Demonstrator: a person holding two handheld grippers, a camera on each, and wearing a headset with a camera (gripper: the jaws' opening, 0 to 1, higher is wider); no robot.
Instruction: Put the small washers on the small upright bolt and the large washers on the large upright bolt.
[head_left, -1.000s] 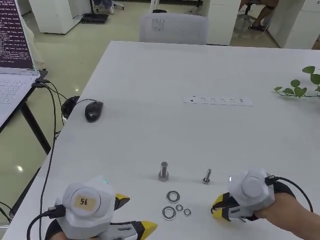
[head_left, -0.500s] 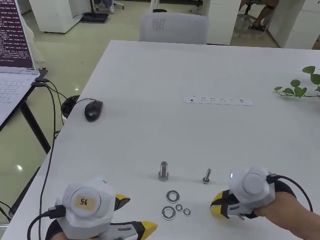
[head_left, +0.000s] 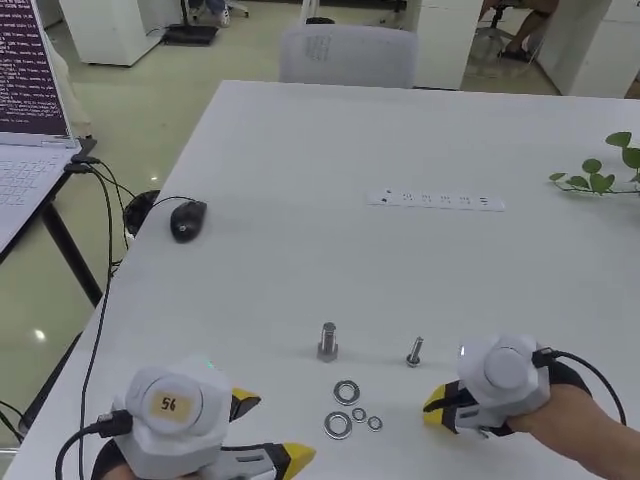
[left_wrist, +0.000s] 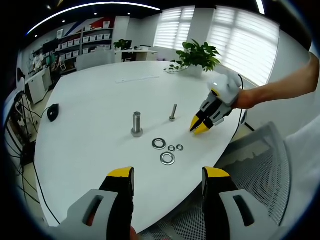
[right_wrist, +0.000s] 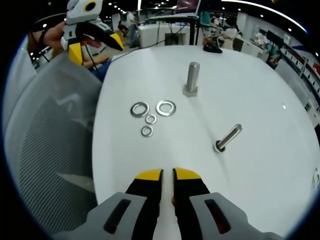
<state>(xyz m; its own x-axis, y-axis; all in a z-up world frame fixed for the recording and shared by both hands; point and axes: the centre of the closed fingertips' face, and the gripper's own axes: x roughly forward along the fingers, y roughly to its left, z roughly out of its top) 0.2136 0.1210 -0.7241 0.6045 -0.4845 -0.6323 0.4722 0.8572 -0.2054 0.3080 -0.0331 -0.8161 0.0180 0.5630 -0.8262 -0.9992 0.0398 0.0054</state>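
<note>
Upright, large bolt (head_left: 327, 341), small bolt (head_left: 414, 352), washers (head_left: 347, 392) flat

White table (head_left: 300, 180): lg upright bolt (head_left: 327, 341) and sm upright bolt (head_left: 414, 352) seen standing side by side, apart. 2 lg washers (head_left: 346, 391) and 2 sm washers (head_left: 358, 414) laid flat in cluster just in front of bolts, none threaded on. L gripper (head_left: 272, 428) held at btm-left, yellow tips spread. R gripper (head_left: 434, 408) held right of washers, tips drawn together, nothing gripped. Mouse (head_left: 187, 220) placed near left edge, power strip (head_left: 435, 201) at mid-table, plant (head_left: 600, 170) at right edge.
</note>
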